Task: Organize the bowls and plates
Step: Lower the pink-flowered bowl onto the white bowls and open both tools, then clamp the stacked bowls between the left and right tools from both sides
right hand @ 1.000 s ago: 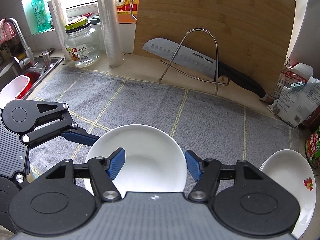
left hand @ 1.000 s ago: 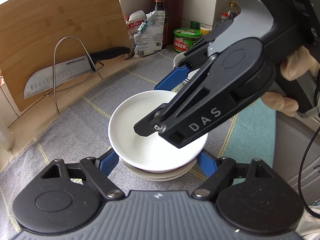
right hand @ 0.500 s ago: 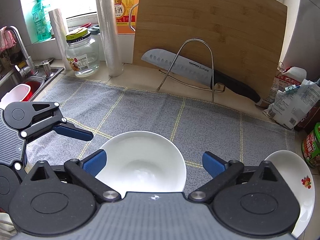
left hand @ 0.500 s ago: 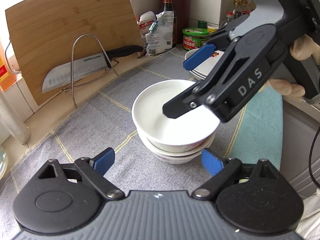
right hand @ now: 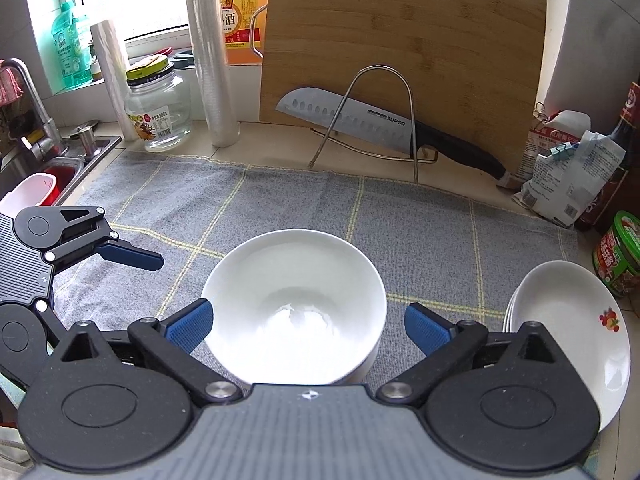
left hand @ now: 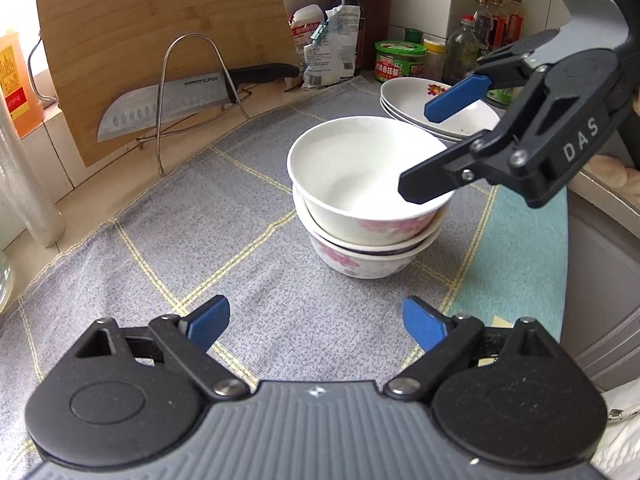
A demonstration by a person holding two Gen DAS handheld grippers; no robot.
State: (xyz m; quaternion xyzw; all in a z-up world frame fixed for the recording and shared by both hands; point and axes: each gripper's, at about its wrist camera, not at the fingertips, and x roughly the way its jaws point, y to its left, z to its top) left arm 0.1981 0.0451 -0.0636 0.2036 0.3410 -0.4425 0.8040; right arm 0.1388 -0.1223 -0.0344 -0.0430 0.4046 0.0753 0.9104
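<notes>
A stack of white bowls with pink flowers point(left hand: 360, 216) stands on the grey checked cloth point(left hand: 160, 248); from above the top bowl point(right hand: 294, 304) shows white inside. A stack of white plates point(left hand: 416, 96) lies behind it, at the right in the right wrist view point(right hand: 568, 320). My left gripper point(left hand: 316, 320) is open and empty, low over the cloth in front of the bowls. My right gripper point(right hand: 306, 326) is open and empty, raised above the bowl stack, one finger on each side of the top bowl, touching nothing.
A wooden cutting board point(right hand: 404, 52) leans on the back wall with a knife point(right hand: 360, 120) in a wire rack. A glass jar point(right hand: 158, 108), film rolls point(right hand: 210, 56), food bags point(right hand: 568, 168) and a green tin point(left hand: 400, 60) line the back. A sink point(right hand: 40, 176) is at left.
Both grippers opened wider and drew back from the bowl stack. The left one pulled back and lower; the right one rose off the top bowl, which stays on the stack.
</notes>
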